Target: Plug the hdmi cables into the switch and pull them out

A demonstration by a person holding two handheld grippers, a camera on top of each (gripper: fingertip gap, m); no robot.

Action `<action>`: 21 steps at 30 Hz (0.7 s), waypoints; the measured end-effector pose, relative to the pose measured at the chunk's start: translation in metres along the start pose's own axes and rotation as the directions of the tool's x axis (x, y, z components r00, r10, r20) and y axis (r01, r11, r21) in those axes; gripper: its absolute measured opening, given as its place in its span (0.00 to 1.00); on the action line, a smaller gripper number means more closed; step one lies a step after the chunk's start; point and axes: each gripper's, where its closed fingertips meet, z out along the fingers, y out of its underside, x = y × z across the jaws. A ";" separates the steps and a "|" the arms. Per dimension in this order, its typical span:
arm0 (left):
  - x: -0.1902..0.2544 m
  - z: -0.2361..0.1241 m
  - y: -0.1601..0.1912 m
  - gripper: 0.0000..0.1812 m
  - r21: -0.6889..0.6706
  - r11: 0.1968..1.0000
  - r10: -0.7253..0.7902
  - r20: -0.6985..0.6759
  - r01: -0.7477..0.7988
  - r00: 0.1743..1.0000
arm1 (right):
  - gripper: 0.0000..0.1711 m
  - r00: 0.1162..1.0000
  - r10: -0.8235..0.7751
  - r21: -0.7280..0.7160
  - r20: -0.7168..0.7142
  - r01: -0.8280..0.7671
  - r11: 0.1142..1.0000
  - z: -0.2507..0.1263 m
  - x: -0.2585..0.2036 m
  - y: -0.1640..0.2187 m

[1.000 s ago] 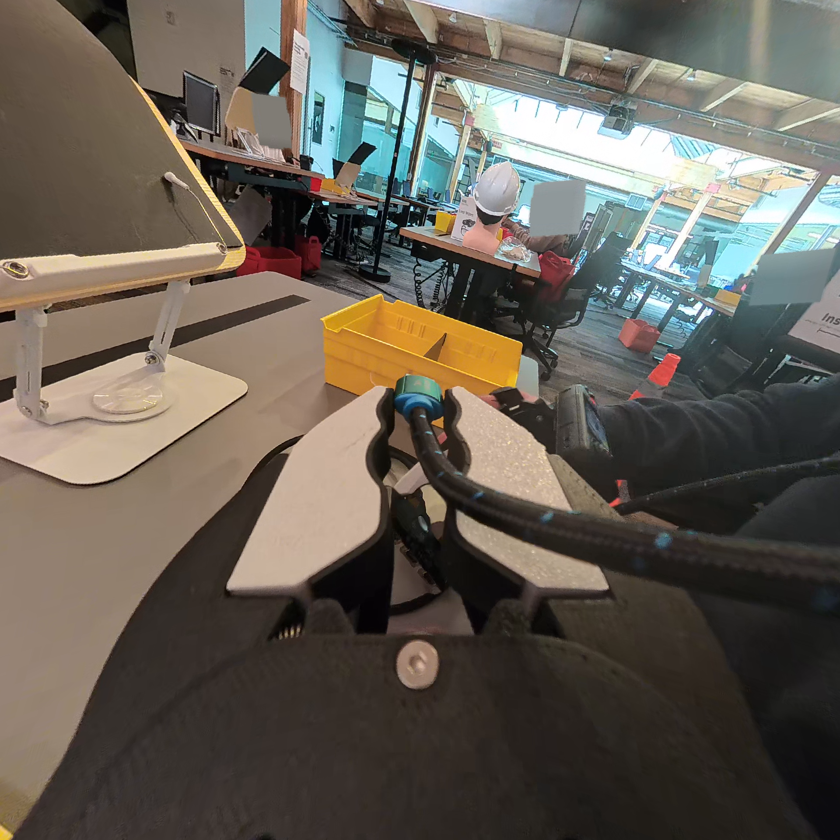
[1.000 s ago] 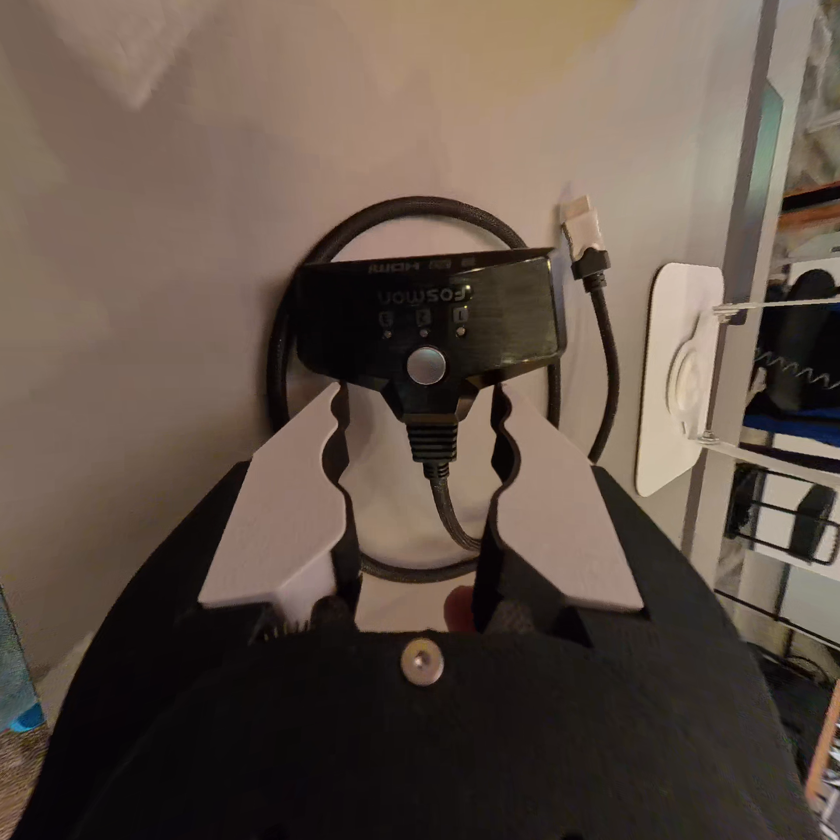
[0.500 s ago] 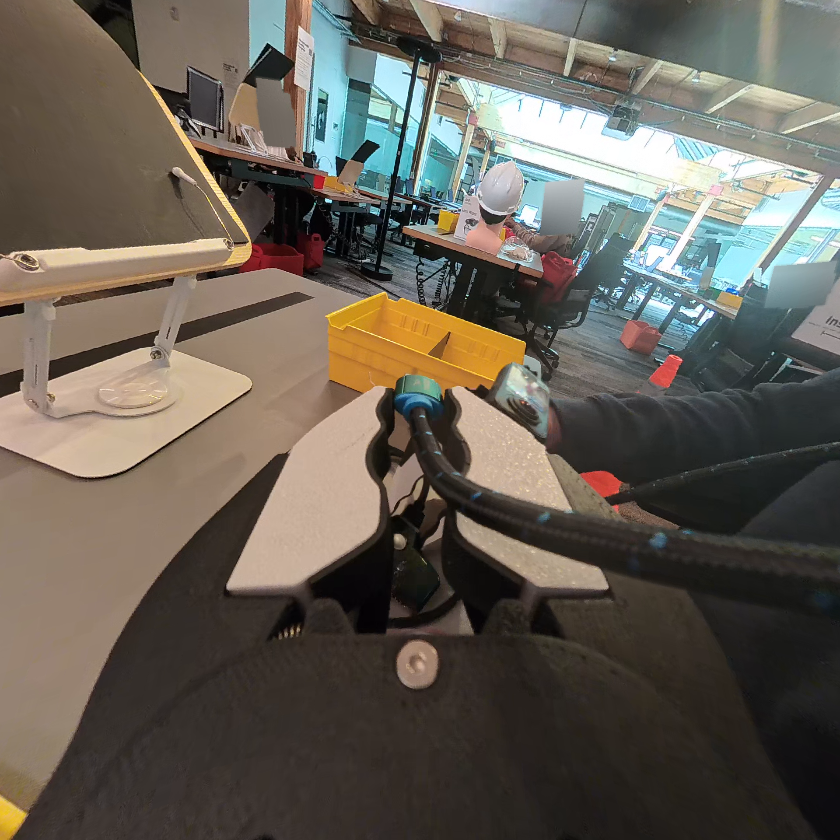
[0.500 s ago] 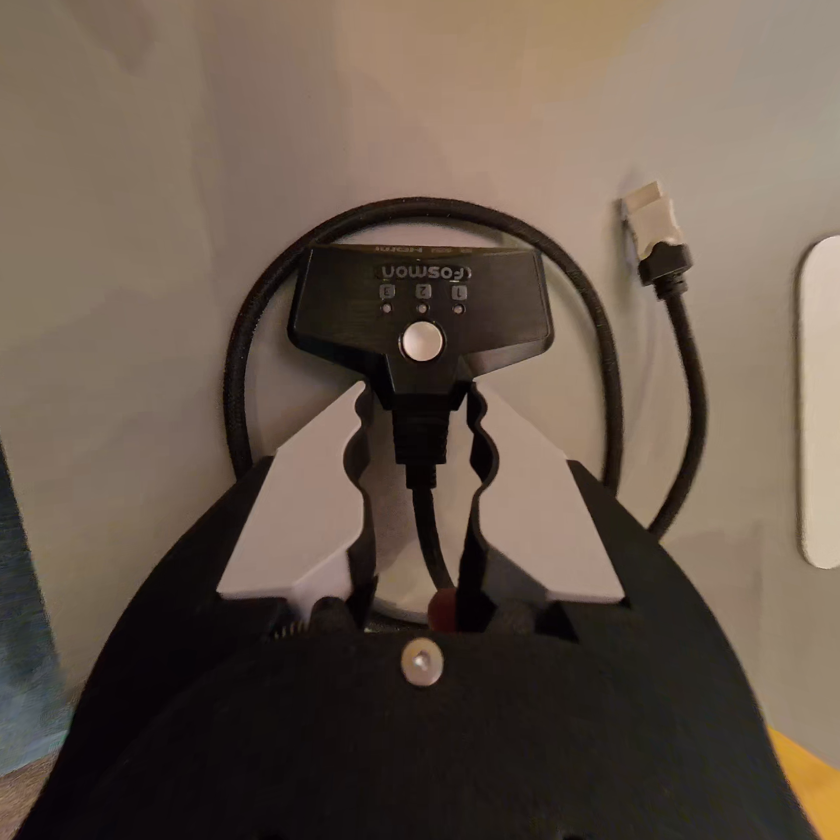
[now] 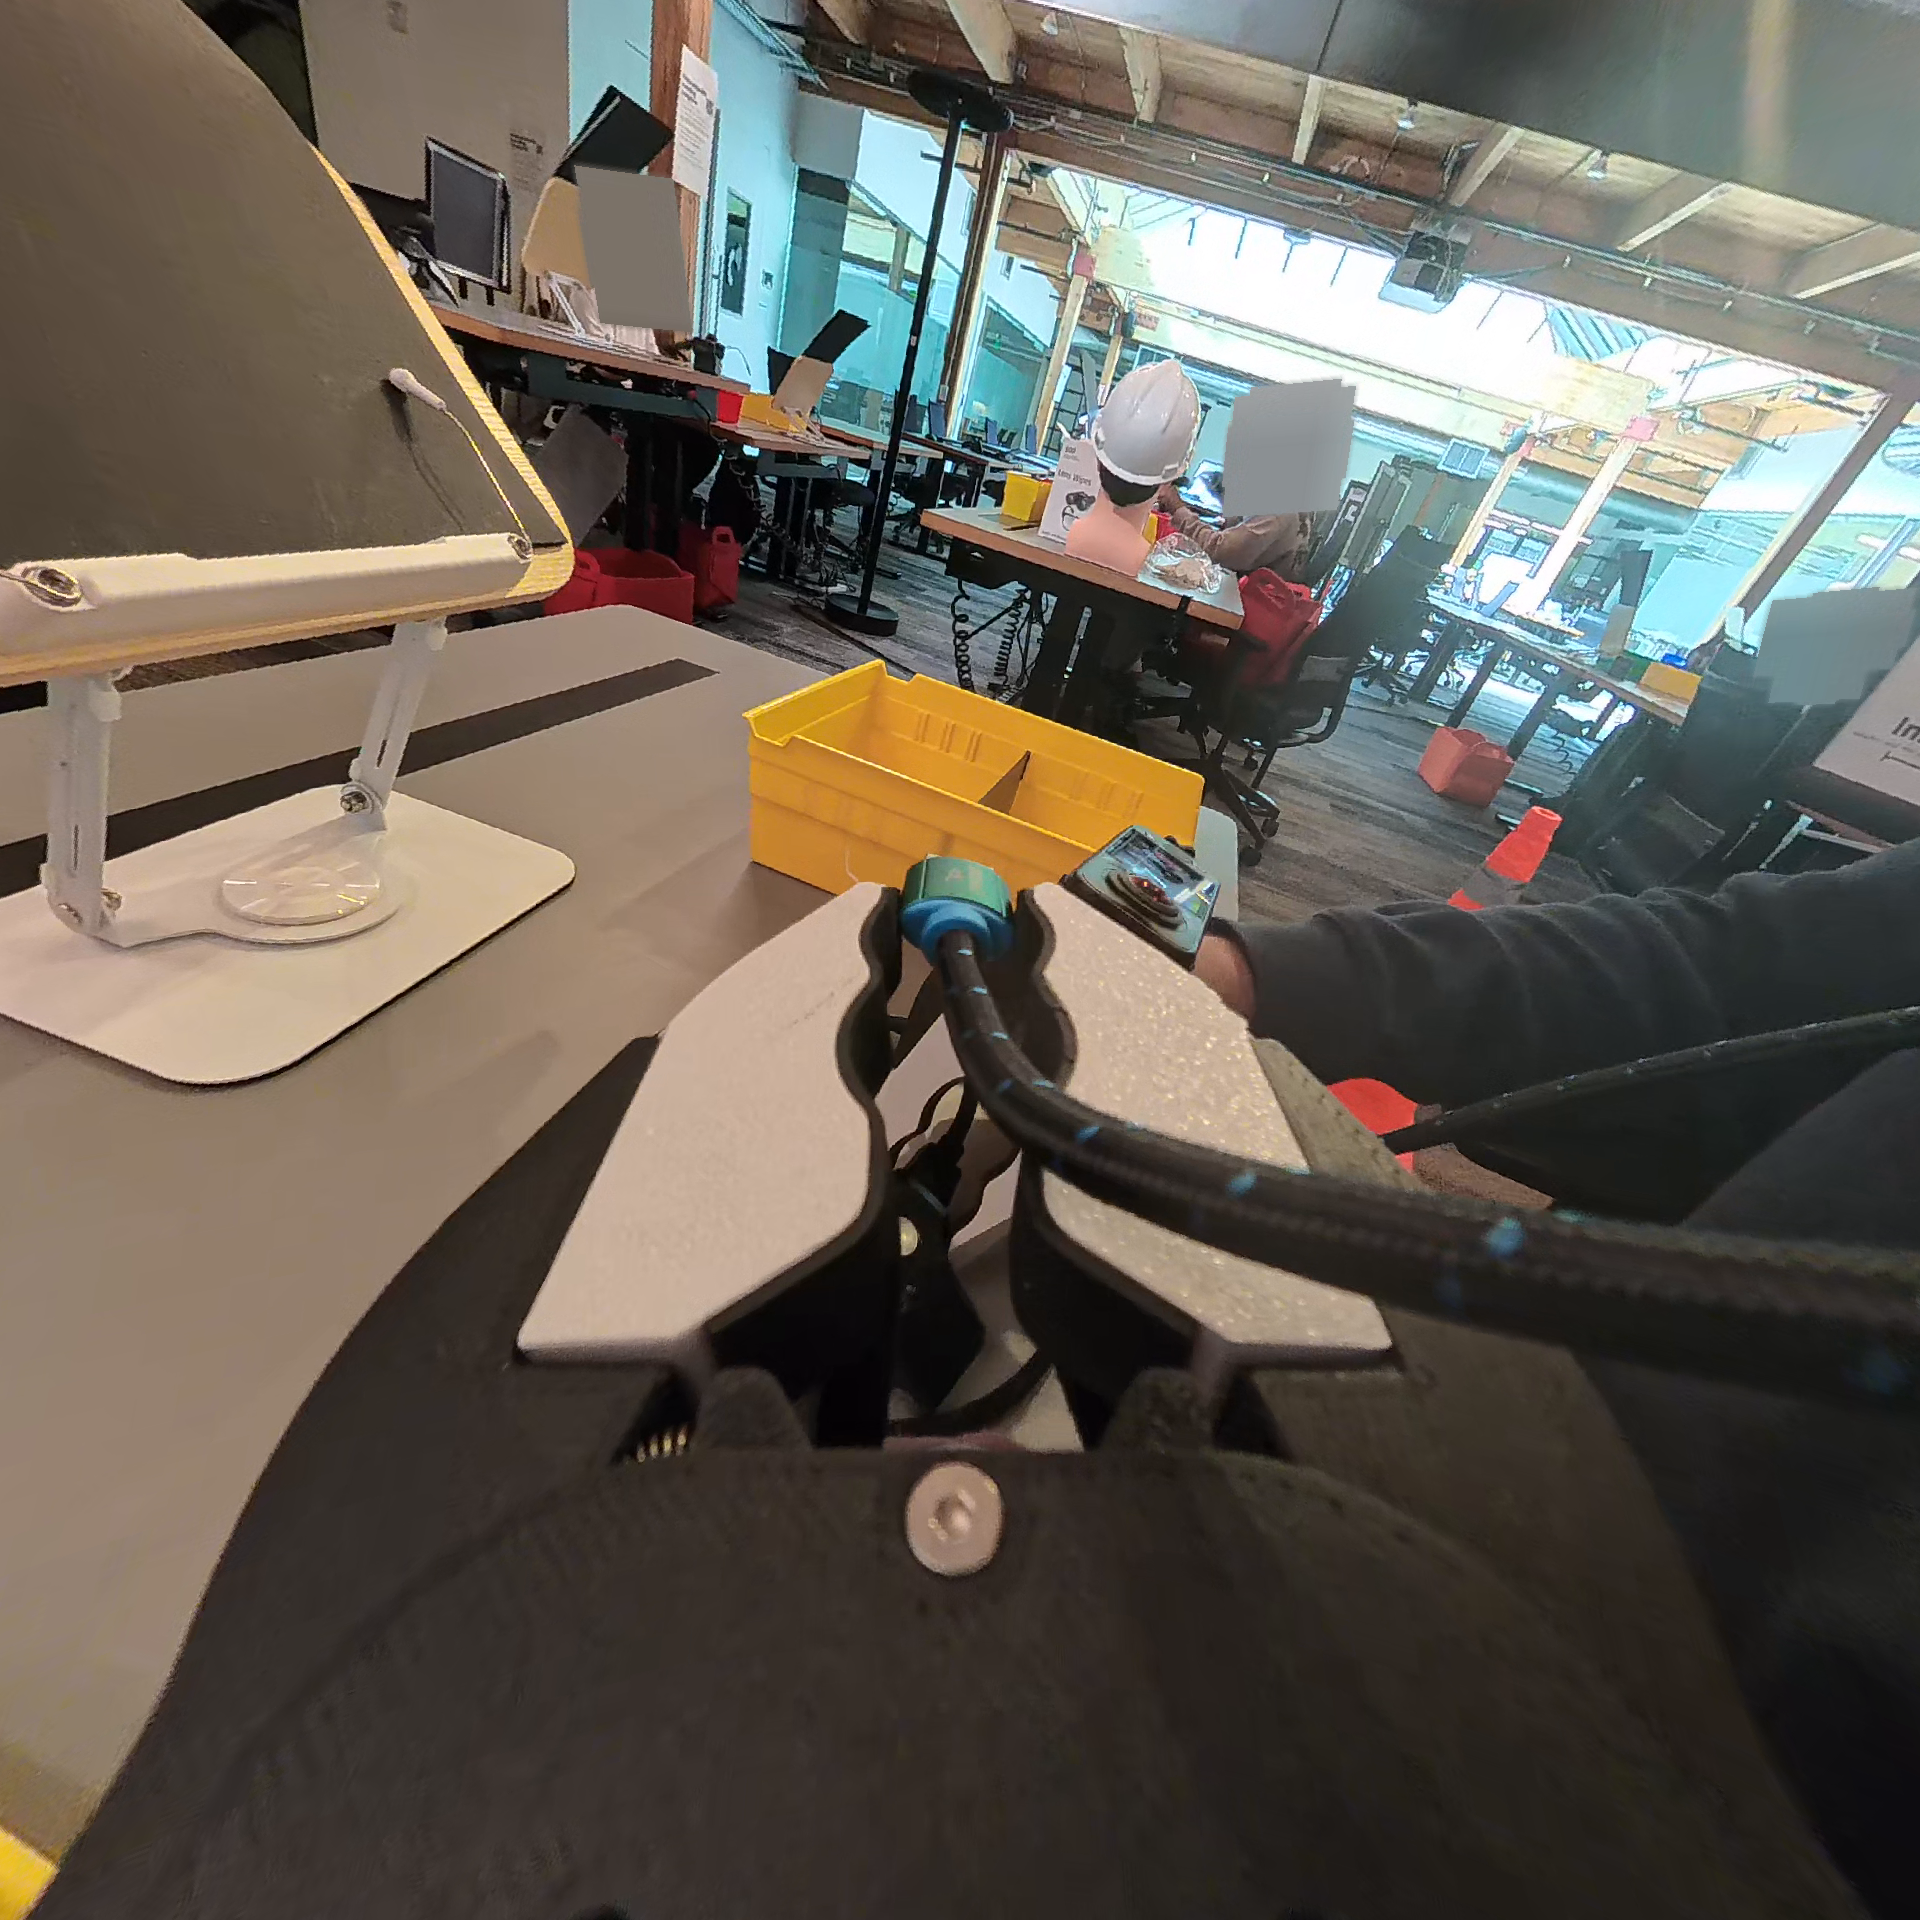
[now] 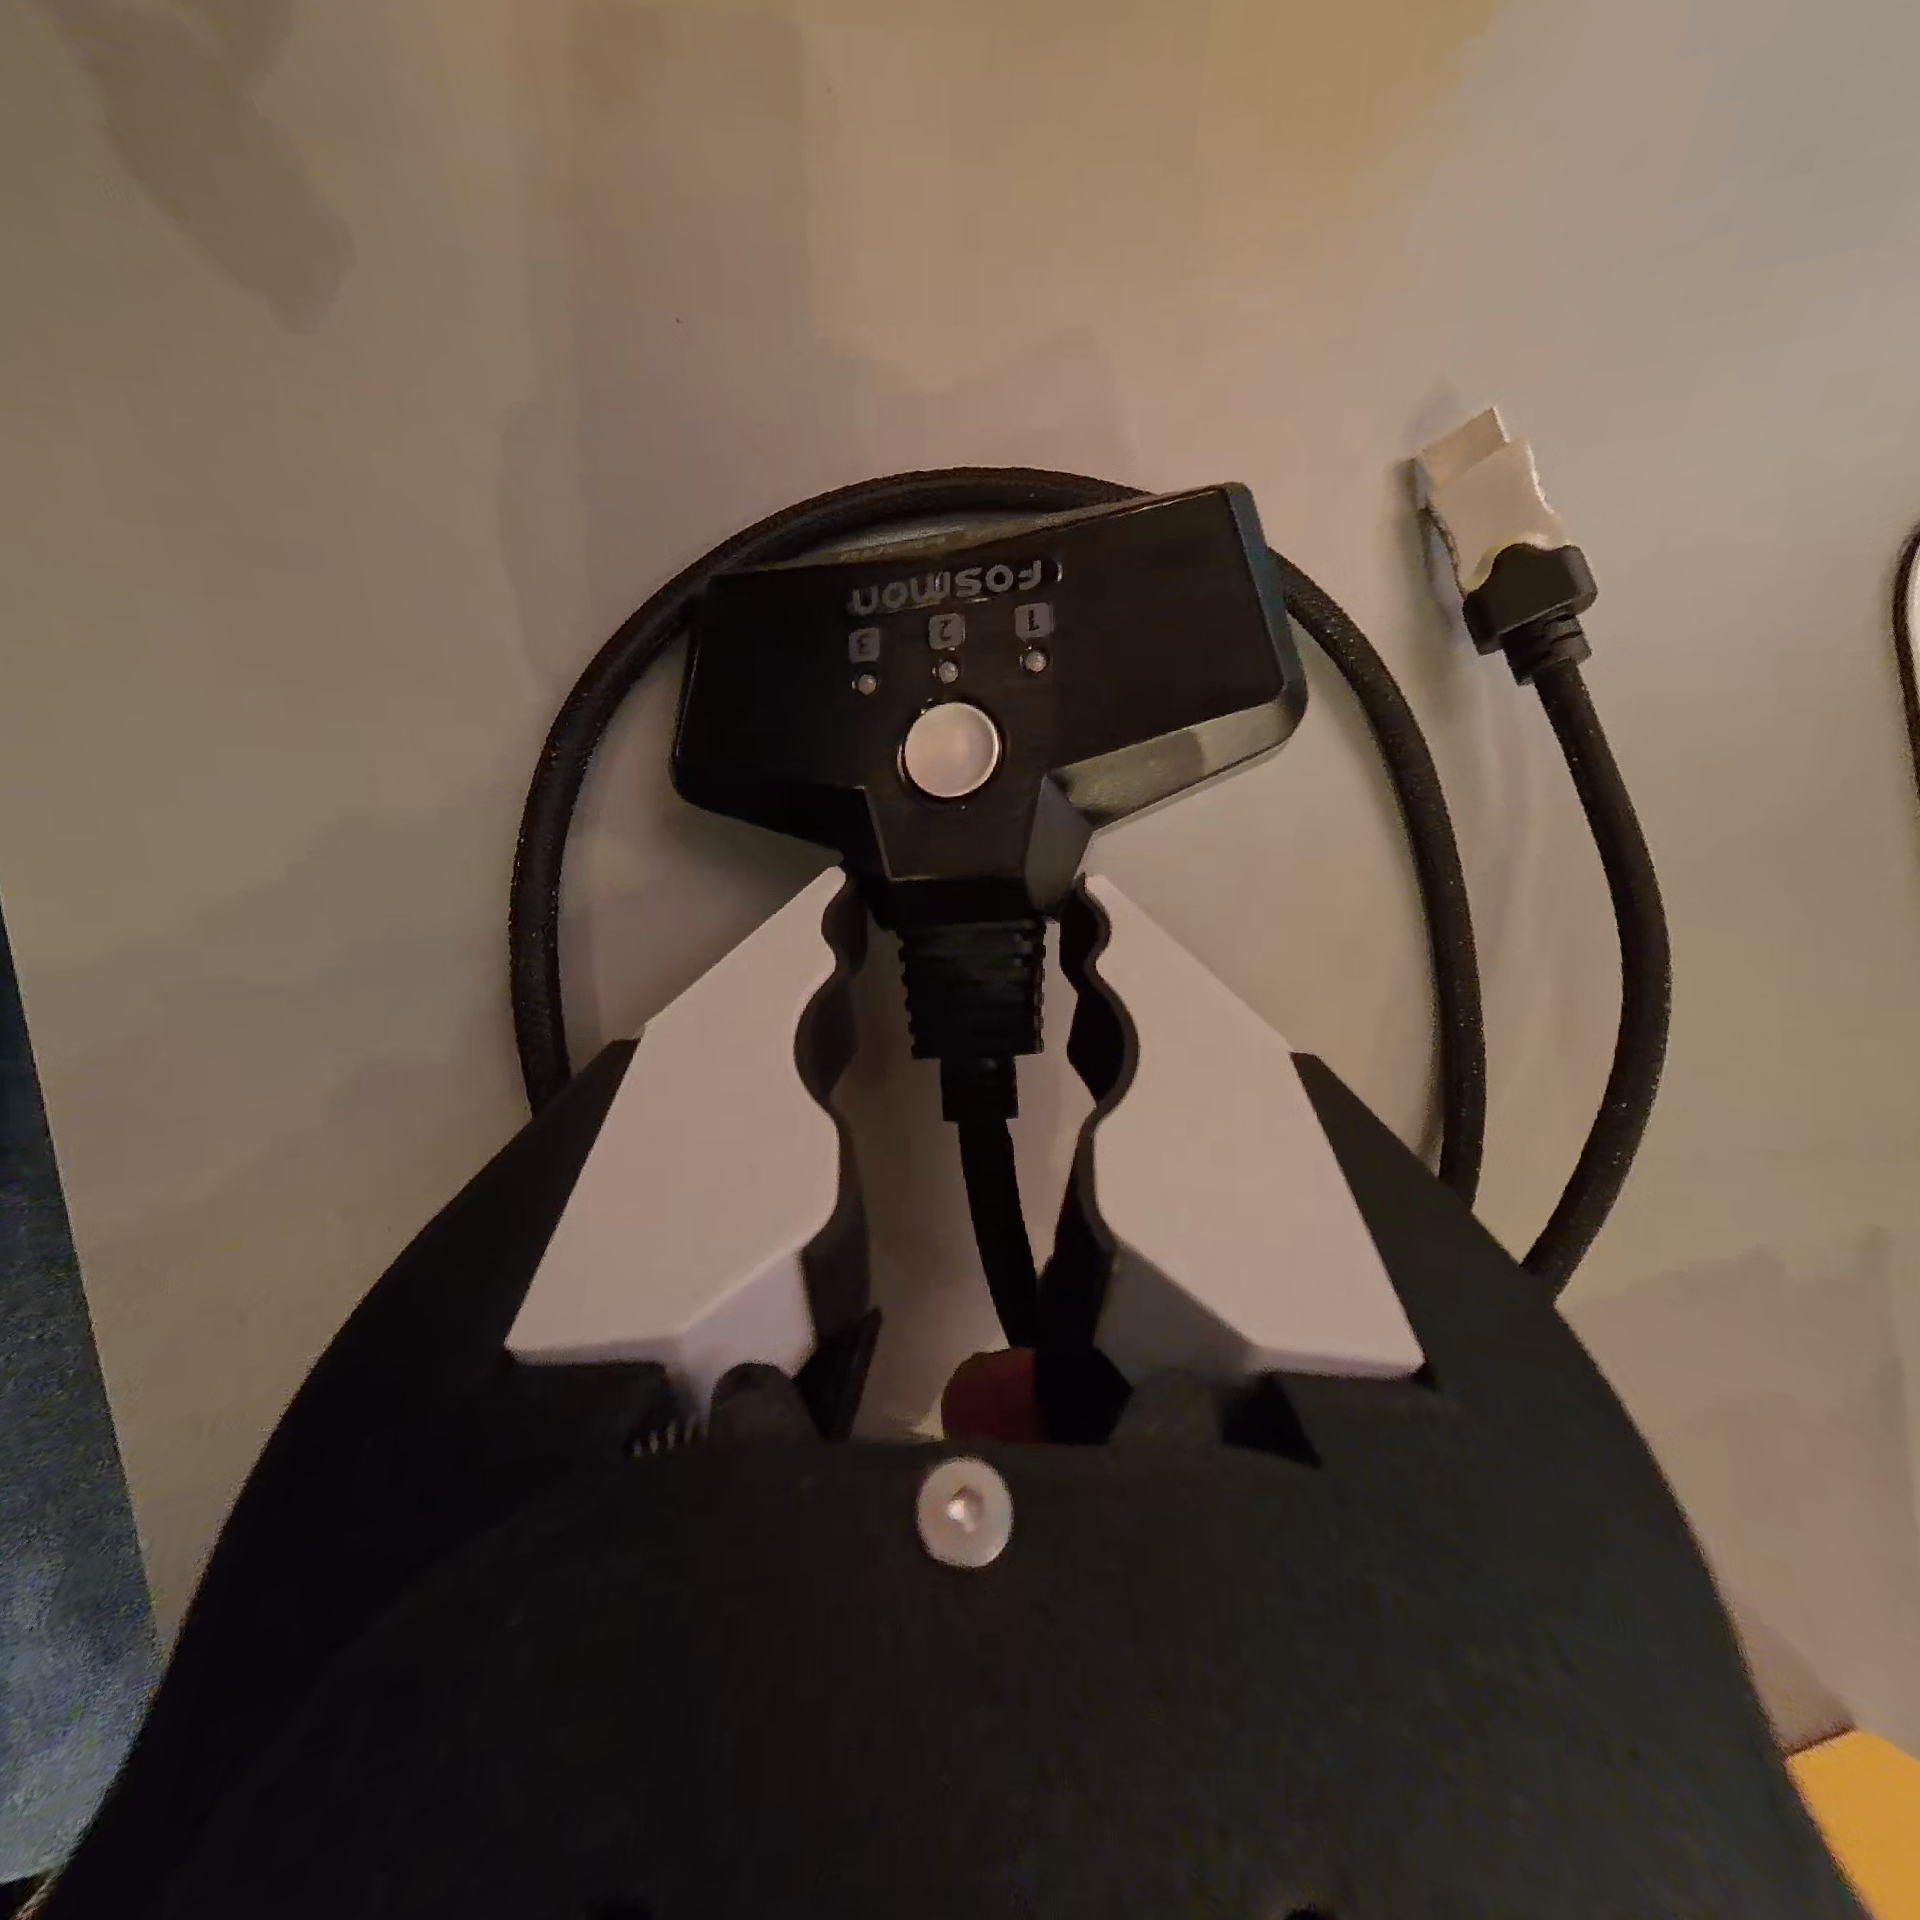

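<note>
The switch (image 6: 977, 717) is gripped at its neck by the right gripper (image 6: 961, 914), ports pointing away, body tilted. A cable plug (image 5: 954, 899) is clamped in the left gripper (image 5: 951, 914), axis forward. Plug-to-port alignment is judged outstanding.

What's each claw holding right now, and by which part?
Left claw grips the black braided cable by its teal-and-blue plug collar. Right claw clasps the black switch box at its neck.
</note>
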 end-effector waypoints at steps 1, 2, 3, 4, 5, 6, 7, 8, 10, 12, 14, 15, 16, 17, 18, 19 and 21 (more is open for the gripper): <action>0.000 0.000 0.000 0.11 -0.001 1.000 0.000 0.001 0.000 1.000 | 0.21 1.000 0.005 0.002 0.007 -0.005 1.000 -0.001 0.000 0.000; -0.001 0.000 0.000 0.11 -0.002 1.000 0.002 0.001 -0.002 1.000 | 0.21 1.000 0.014 0.016 0.011 -0.014 1.000 -0.004 0.001 -0.001; -0.001 0.000 0.000 0.11 -0.002 1.000 0.003 0.002 -0.003 1.000 | 0.21 0.999 0.029 0.038 0.015 -0.029 0.999 -0.007 0.003 -0.004; -0.001 0.000 0.000 0.11 -0.001 1.000 0.002 0.002 -0.002 1.000 | 0.21 0.998 0.047 0.063 0.036 -0.049 0.997 -0.012 0.003 -0.007; -0.001 -0.001 -0.001 0.11 0.000 1.000 0.003 0.002 -0.003 1.000 | 0.21 0.996 0.064 0.093 0.059 -0.069 0.993 -0.017 0.004 -0.011; -0.002 -0.001 -0.001 0.11 0.001 1.000 0.004 0.001 -0.004 1.000 | 0.21 0.994 0.081 0.128 0.074 -0.089 0.988 -0.024 0.006 -0.016; -0.002 -0.001 -0.002 0.11 0.002 1.000 0.004 0.001 -0.004 1.000 | 0.21 0.991 0.094 0.160 0.095 -0.108 0.981 -0.031 0.007 -0.021; -0.002 -0.002 -0.002 0.11 0.003 1.000 0.004 0.001 -0.004 1.000 | 0.21 0.988 0.100 0.191 0.120 -0.122 0.974 -0.038 0.008 -0.027; -0.002 -0.002 -0.002 0.11 0.002 1.000 0.006 -0.001 -0.006 1.000 | 0.21 0.984 0.105 0.243 0.147 -0.139 0.960 -0.051 0.013 -0.037; -0.001 -0.002 -0.003 0.11 0.002 1.000 0.011 -0.003 -0.011 1.000 | 0.21 0.979 0.100 0.292 0.179 -0.150 0.945 -0.064 0.016 -0.046; 0.000 -0.004 -0.006 0.11 0.003 1.000 0.017 -0.007 -0.017 1.000 | 0.20 0.975 0.099 0.344 0.197 -0.163 0.925 -0.076 0.021 -0.055; 0.000 -0.005 -0.007 0.11 0.003 1.000 0.022 -0.007 -0.022 1.000 | 0.21 0.975 0.100 0.367 0.200 -0.169 0.915 -0.081 0.024 -0.059; 0.001 -0.006 -0.007 0.11 0.001 1.000 0.027 -0.007 -0.027 1.000 | 0.21 0.973 0.099 0.388 0.209 -0.176 0.905 -0.087 0.026 -0.063; 0.002 -0.006 -0.008 0.11 -0.001 1.000 0.030 -0.010 -0.030 0.999 | 0.21 0.971 0.093 0.407 0.221 -0.179 0.896 -0.092 0.026 -0.067; 0.002 -0.007 -0.008 0.11 -0.003 0.999 0.032 -0.013 -0.032 0.999 | 0.21 0.970 0.083 0.420 0.230 -0.176 0.890 -0.096 0.027 -0.069; 0.003 -0.007 -0.007 0.11 -0.005 0.999 0.035 -0.013 -0.035 0.999 | 0.20 0.968 0.066 0.431 0.243 -0.169 0.886 -0.099 0.026 -0.071; 0.004 -0.006 -0.005 0.11 -0.014 0.999 0.036 -0.017 -0.036 0.999 | 0.21 0.959 0.038 0.448 0.281 -0.166 0.879 -0.106 0.022 -0.075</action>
